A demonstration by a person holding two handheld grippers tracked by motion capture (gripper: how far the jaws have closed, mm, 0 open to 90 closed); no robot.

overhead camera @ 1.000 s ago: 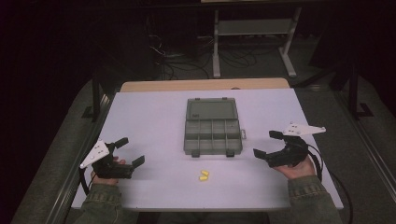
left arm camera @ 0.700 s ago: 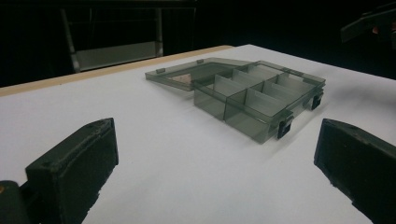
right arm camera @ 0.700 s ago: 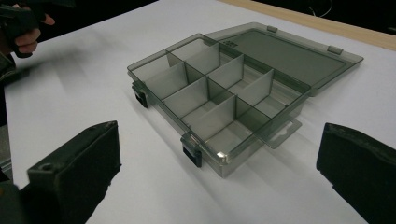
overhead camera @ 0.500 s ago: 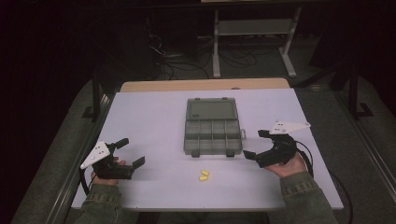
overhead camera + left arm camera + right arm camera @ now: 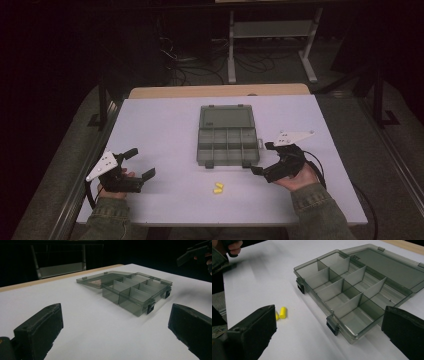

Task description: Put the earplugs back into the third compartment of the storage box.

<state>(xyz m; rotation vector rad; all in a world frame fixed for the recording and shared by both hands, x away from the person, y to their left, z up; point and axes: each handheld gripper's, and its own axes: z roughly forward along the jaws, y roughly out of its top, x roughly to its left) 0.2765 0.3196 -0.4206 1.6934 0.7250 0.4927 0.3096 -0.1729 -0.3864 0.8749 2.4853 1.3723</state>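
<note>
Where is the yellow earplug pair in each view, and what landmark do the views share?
High view: yellow earplug pair lies on the white table, just in front of the organizer box.
Left gripper view: not in it.
Right gripper view: lower left, beside the left jaw.
Shared landmark: the open organizer box.

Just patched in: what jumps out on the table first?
An open grey compartment box sits mid-table, lid folded back flat, its compartments looking empty. Two small yellow earplugs lie on the white table just in front of it. The right gripper, jaws open, is close beside the box; the left gripper waits open at the near left.
</note>
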